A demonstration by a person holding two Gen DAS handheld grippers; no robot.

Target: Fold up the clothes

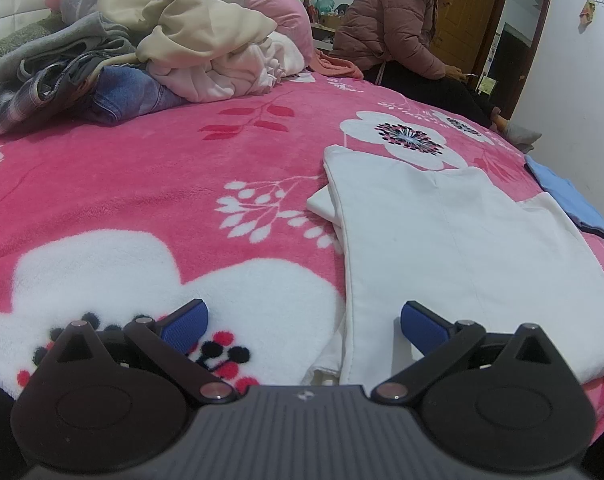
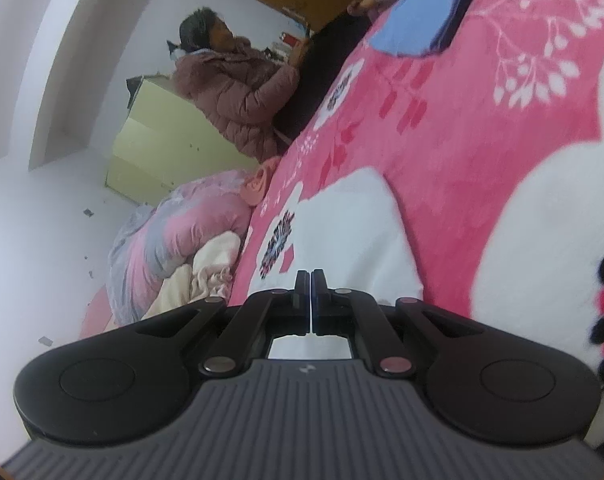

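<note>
- Left wrist view: the left gripper (image 1: 304, 322) hangs low over the bed (image 1: 141, 184) with its jaws spread wide and nothing between them.
- White garment (image 1: 462, 240) lies flat on the bed, partly folded, just ahead of the jaws and off to their right; its near left edge falls in the gap between the jaws, and the right blue pad (image 1: 420, 326) sits over the cloth.
- Its long axis runs away from the jaws, from the near hem towards the far end by the flower print.
- Right wrist view: the right gripper (image 2: 310, 280) is rolled hard over, so the bed stands tilted; its jaws are clenched together, and a thin white line shows between the pads. It may be pinched cloth or only the white behind; I cannot tell.
- White cloth, seemingly the same garment (image 2: 342, 232), lies straight ahead of and under those jaws.
- By my reading both hands are at the near end; the left one is free to take the near left edge.
- Blue cloth (image 1: 570, 204), folded, lies well beyond the garment to the right.
- Unfolded pile (image 1: 141, 60) lies far ahead to the left.
- No containers show; a person (image 1: 406, 28) sits at the bed's far edge.
</note>
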